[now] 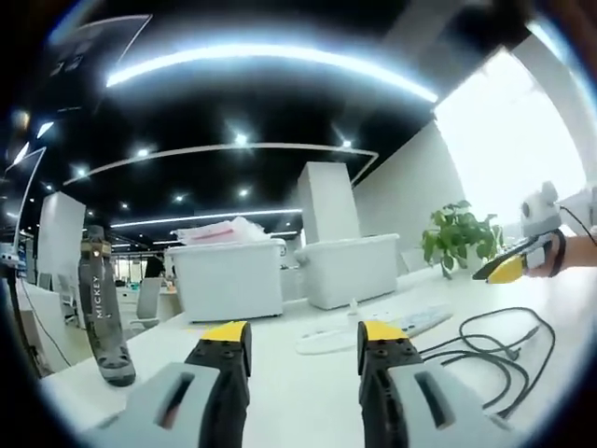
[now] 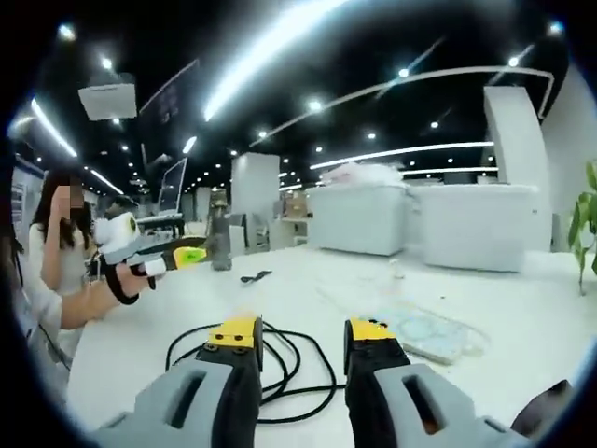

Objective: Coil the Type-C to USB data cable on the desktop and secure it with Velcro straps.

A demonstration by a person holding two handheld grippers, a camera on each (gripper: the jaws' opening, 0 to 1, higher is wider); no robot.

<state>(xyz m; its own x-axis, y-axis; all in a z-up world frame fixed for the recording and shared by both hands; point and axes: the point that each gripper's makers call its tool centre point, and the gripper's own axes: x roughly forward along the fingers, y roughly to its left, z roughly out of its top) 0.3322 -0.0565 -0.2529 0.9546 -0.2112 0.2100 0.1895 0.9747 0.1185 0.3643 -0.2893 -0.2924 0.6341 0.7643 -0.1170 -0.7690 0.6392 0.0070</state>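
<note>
On the white desk [image 2: 522,327], two large white storage bins [image 1: 229,278] stand at the back, well clear of the work; nearer lies the black cable [image 2: 280,359], loosely looped and not yet coiled, just ahead of the right gripper [image 2: 300,338], whose jaws stand spread and empty; the left gripper [image 1: 303,338] hangs equally spread, the cable off to its right. I'd judge the sound start is pinching one plug end, then gathering even loops; a small dark strip [image 2: 254,276] beyond (possibly the Velcro) waits.
</note>
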